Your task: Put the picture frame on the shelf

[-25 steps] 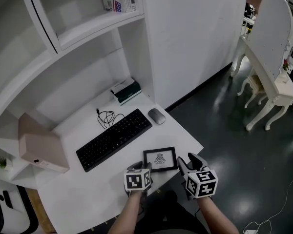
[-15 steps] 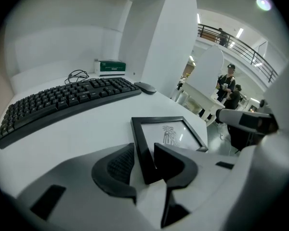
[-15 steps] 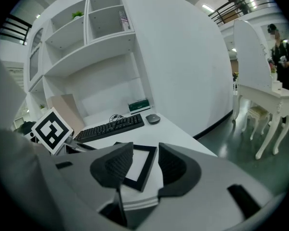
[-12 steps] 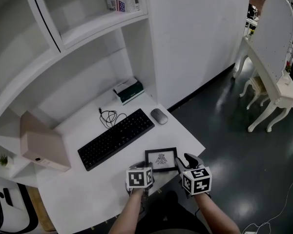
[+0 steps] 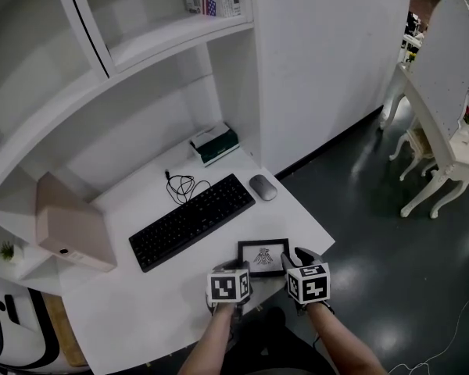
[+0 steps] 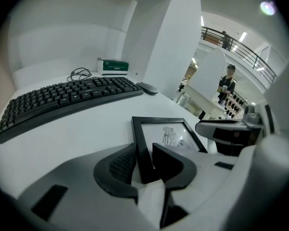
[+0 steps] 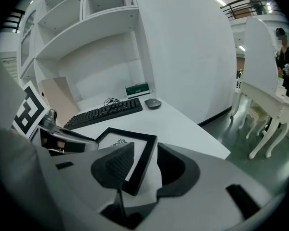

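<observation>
At the table's (image 5: 141, 303) near edge: the picture frame (image 5: 263, 256) lies flat, just in front of the keyboard (image 5: 191, 221), with a claw at each side.
Left claw (image 6: 144, 154): its jaws have just been closing. The frame's left rail stands between them, and both pads look to press on it.
Right claw (image 7: 145, 154): it has come down to the frame, jaws also just closing. The right rail is between them, but a gap shows at the outer pad, so there is no grip yet.
Shelf (image 5: 172, 45): well above the table, and the frame is not on it yet.
Meaning: the pick-up is nearly set. The right claw likely has to finish clenching before a two-sided lift.
</observation>
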